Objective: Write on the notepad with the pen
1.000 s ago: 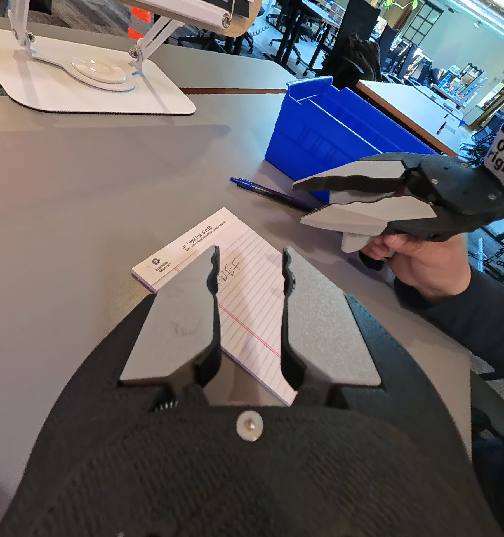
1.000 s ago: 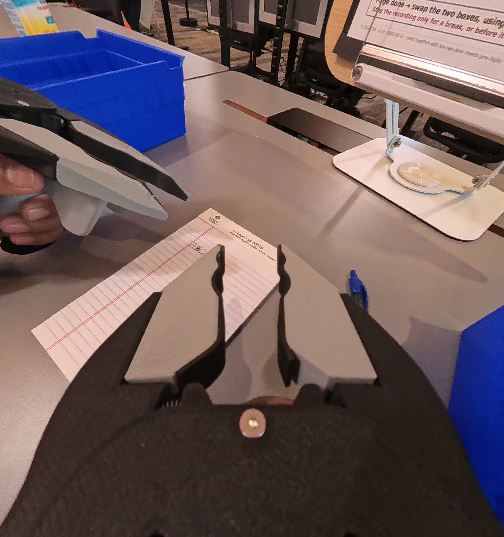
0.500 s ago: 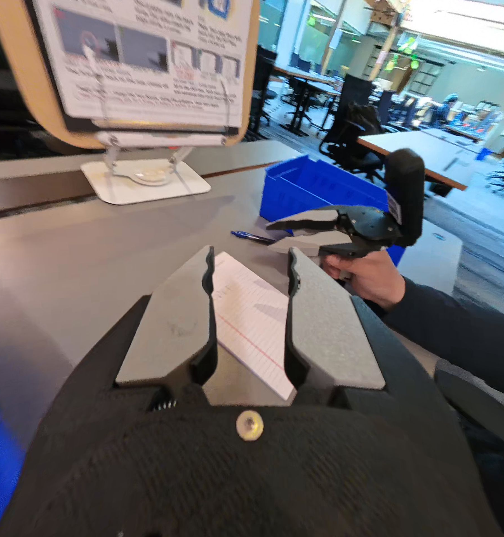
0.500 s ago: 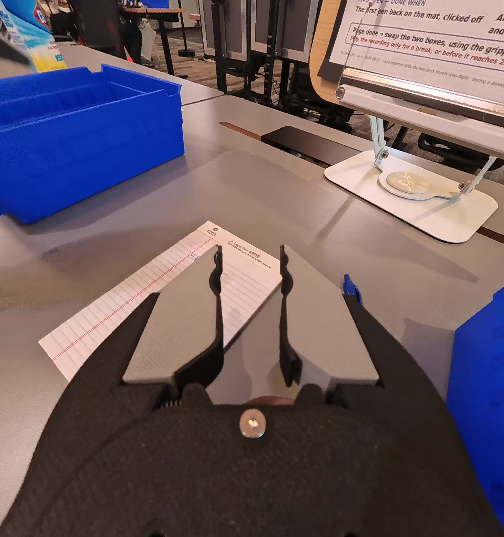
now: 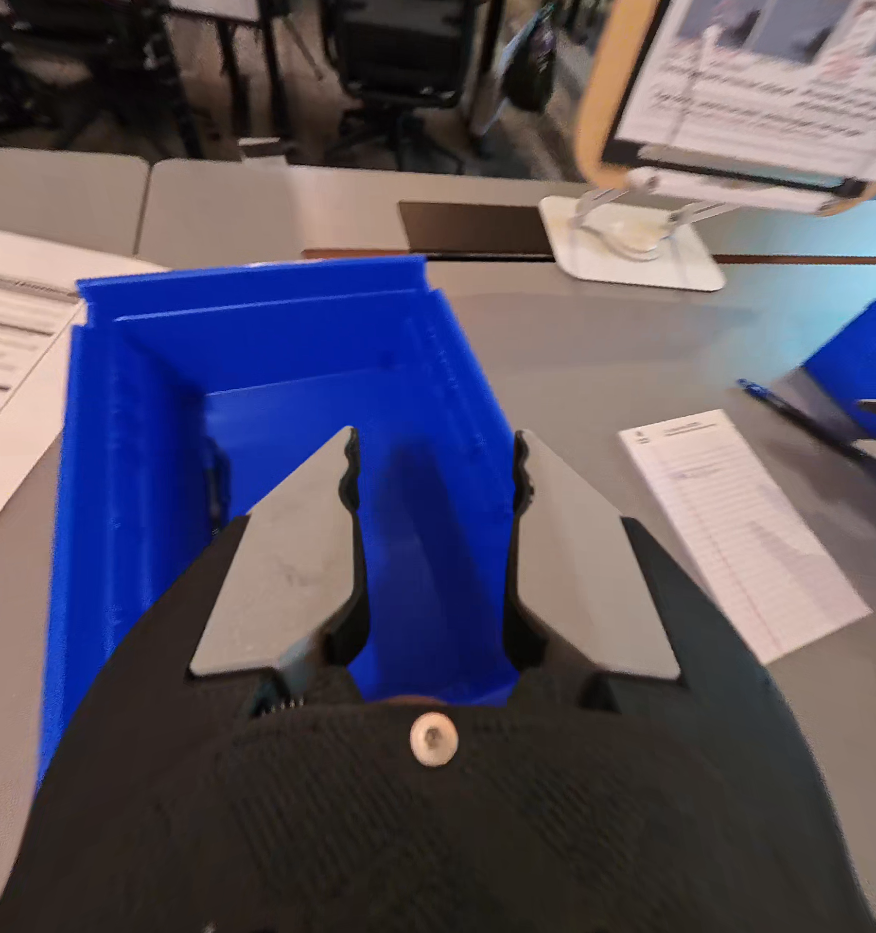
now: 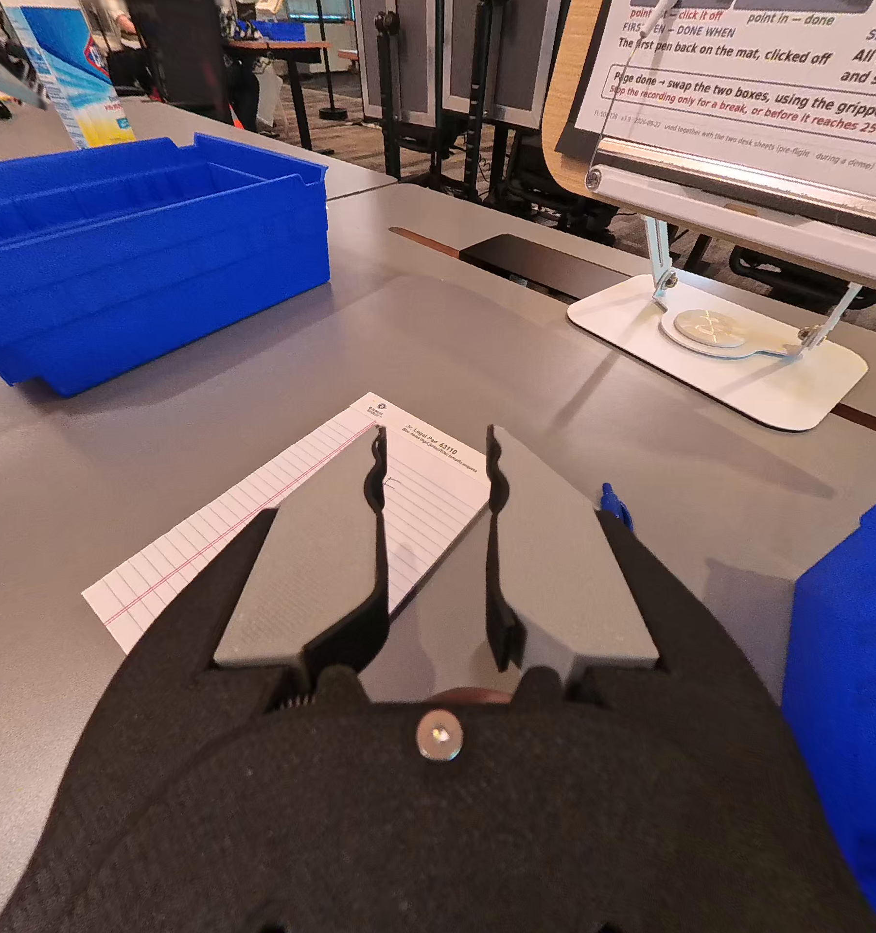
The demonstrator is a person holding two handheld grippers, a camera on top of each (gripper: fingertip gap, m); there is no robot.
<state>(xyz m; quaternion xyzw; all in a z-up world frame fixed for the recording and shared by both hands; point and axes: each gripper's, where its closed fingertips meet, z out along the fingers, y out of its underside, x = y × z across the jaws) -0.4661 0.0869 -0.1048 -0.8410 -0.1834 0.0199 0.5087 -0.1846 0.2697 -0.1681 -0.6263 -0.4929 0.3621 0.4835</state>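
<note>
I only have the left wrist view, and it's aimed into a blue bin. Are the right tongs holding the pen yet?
Observer: No. The right tongs are open and empty, over the notepad.
Operator: Where is the pen relative to them?
Observer: The pen lies on the table just right of the right finger; only its blue end shows.
Operator: Anything behind the bin in front of me?
Observer: A blue and white carton stands behind the blue bin.
</note>
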